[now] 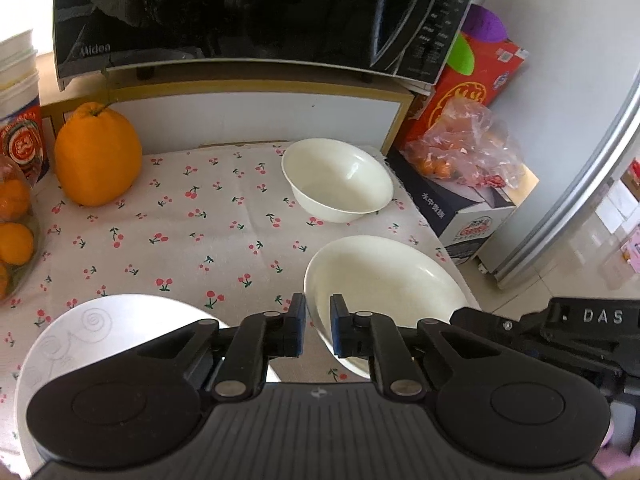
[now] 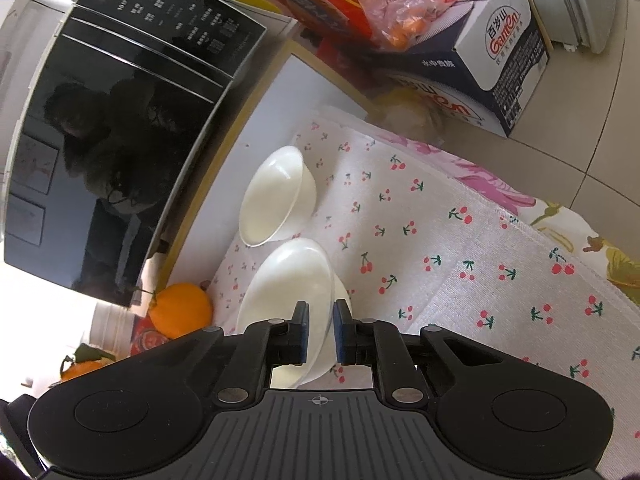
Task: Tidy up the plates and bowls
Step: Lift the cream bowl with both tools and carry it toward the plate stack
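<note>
Left tongs (image 1: 318, 330) hover with a narrow gap between the pads and nothing in it, above the cherry-print cloth (image 1: 180, 240), between the swirl-patterned plate (image 1: 80, 332) on their left and the near bowl (image 1: 384, 280) on their right. Your right tongs (image 2: 321, 334) pinch the rim of that near bowl (image 2: 292, 280), one pad inside the wall and one outside; whether its base rests on the cloth or hangs just clear cannot be told. Just beyond it, near the cabinet front under the microwave (image 2: 120, 140), sits the far bowl (image 2: 276, 196), mouth up and free.

The step in hand is judged to be nesting the gripped bowl into the far one. Keep the pinch firm, since a glazed rim is likely to slip. Level the bowl before you lower it, centre it over the far bowl's mouth, and release only once it seats. Keep the left tongs clear of the path, ready for the plate. Mind the table's right edge.
</note>
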